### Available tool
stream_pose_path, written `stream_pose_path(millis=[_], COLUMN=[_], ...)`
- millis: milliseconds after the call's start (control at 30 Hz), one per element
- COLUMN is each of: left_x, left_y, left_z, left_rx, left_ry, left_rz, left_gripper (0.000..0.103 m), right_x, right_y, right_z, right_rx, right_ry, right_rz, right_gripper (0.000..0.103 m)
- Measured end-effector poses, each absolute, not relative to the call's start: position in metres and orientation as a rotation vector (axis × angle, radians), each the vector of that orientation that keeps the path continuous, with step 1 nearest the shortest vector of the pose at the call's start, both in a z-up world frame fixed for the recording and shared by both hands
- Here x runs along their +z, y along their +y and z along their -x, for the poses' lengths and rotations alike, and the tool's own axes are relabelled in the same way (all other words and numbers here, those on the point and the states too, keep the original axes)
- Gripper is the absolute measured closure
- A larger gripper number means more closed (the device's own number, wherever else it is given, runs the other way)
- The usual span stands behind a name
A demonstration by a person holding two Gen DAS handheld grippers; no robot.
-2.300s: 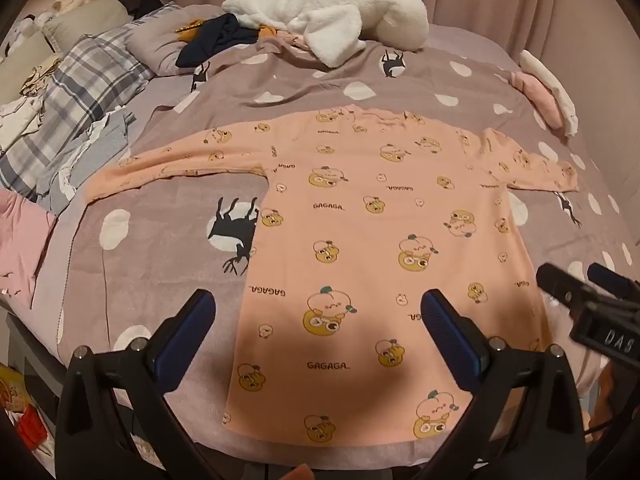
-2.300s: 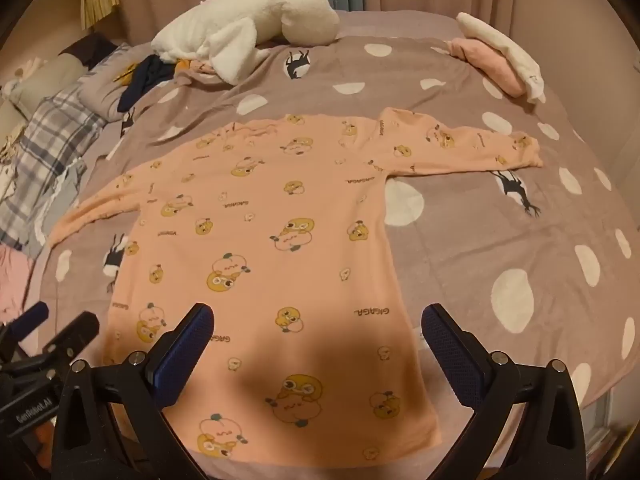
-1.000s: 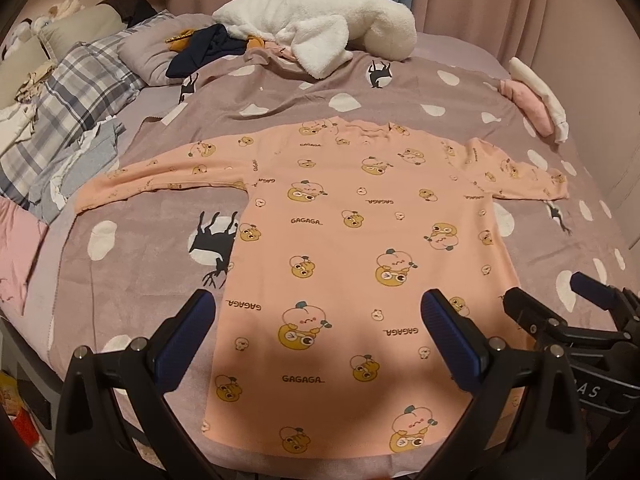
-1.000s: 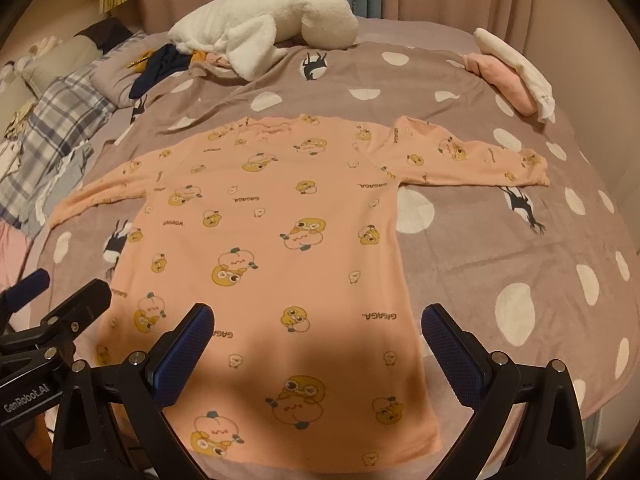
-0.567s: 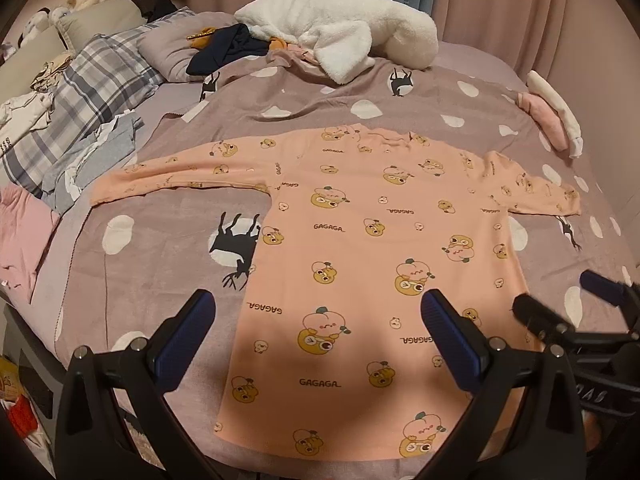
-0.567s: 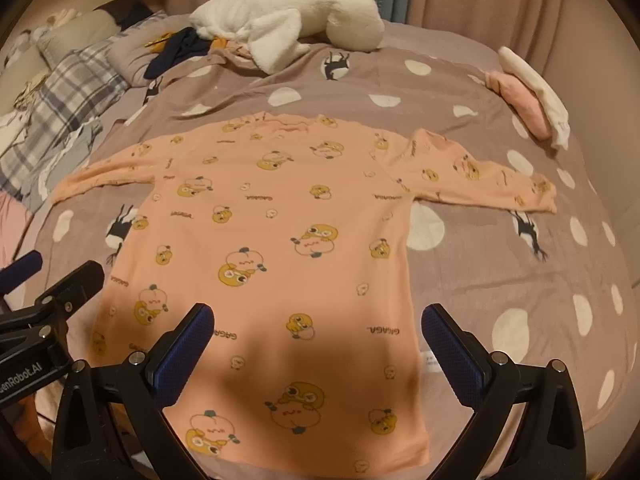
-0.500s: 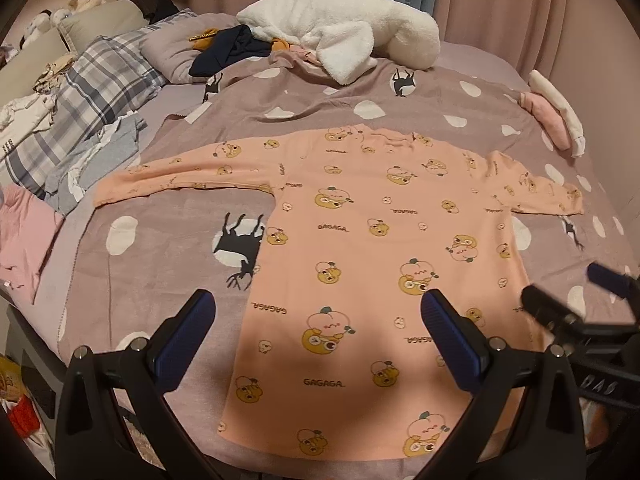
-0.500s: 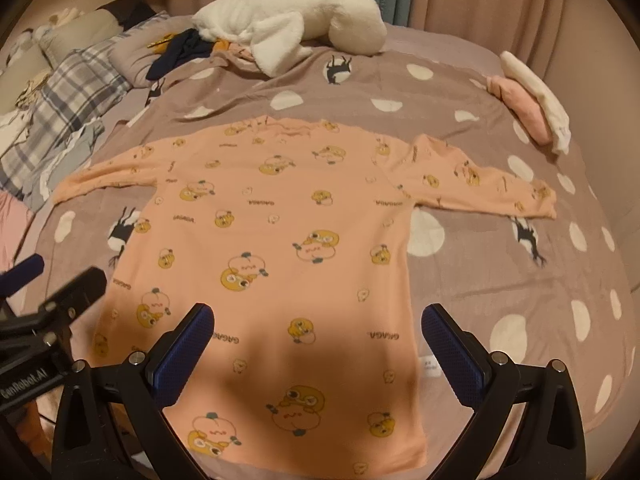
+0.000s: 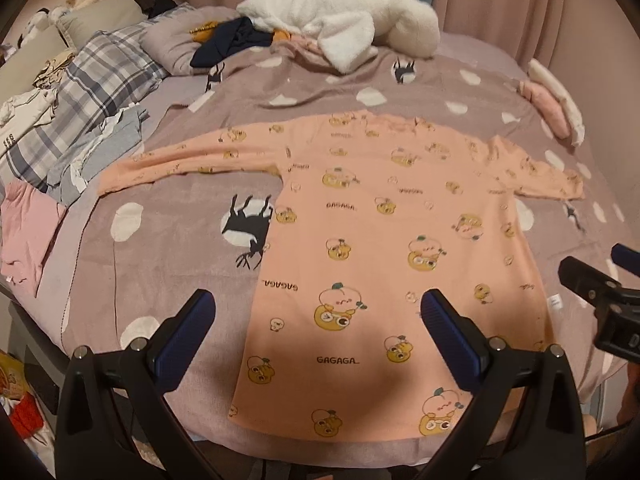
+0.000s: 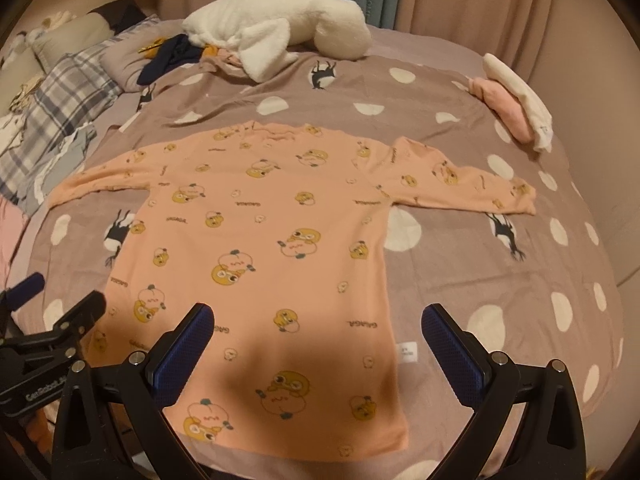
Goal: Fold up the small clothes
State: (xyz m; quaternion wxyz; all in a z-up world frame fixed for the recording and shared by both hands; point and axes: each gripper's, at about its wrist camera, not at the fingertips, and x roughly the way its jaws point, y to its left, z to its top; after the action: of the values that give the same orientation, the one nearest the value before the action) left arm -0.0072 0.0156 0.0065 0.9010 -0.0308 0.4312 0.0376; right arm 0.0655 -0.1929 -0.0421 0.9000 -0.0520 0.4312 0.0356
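Note:
A peach long-sleeved shirt [image 9: 384, 248] with cartoon prints lies flat on the bed, sleeves spread out to both sides, hem towards me. It also shows in the right wrist view [image 10: 272, 240]. My left gripper [image 9: 314, 320] is open and empty, hovering above the hem's left part. My right gripper [image 10: 316, 328] is open and empty above the hem's right part. The right gripper shows at the right edge of the left wrist view [image 9: 600, 292]; the left gripper shows at the left edge of the right wrist view [image 10: 52, 324].
The bed has a mauve spotted cover [image 9: 168, 240]. A white fluffy blanket [image 9: 340, 28] and dark clothes [image 9: 228, 38] lie at the far end. Plaid pillows and clothes [image 9: 80, 92] lie on the left, a folded pink and white pile [image 10: 516, 100] at the far right.
Both grippers have drifted slightly over the hem and pulled back a little; the shirt has not moved. Both stay open.

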Motion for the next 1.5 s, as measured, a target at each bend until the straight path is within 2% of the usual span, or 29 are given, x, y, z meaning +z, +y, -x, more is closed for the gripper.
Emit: stream_pose_path(millis=[267, 467, 833, 1033, 1200, 1500], left_x=[0.008, 0.004, 0.005, 0.004, 0.004, -0.002], left_y=[0.017, 0.010, 0.015, 0.006, 0.006, 0.002], left_z=[0.010, 0.001, -0.005, -0.010, -0.017, -0.024], left_rx=[0.089, 0.081, 0.085, 0.100, 0.081, 0.098], left_ry=[0.884, 0.889, 0.890, 0.876, 0.883, 0.905], left_rz=[0.056, 0.039, 0.075, 0.053, 0.094, 0.080], left_gripper=[0.000, 0.000, 0.000, 0.000, 0.000, 0.000], right_x=[-0.043, -0.069, -0.051, -0.077, -0.067, -0.062], right_y=[-0.187, -0.186, -0.185, -0.168, -0.180, -0.201], right_z=[-0.060, -0.081, -0.078, -0.084, -0.080, -0.087], right_rx=[0.129, 0.107, 0.129, 0.128, 0.081, 0.074], right_ry=[0.834, 0.901, 0.815, 0.897, 0.836, 0.844], right_rz=[0.090, 0.085, -0.001, 0.098, 0.097, -0.007], right_gripper=[0.000, 0.000, 0.000, 0.000, 0.000, 0.000])
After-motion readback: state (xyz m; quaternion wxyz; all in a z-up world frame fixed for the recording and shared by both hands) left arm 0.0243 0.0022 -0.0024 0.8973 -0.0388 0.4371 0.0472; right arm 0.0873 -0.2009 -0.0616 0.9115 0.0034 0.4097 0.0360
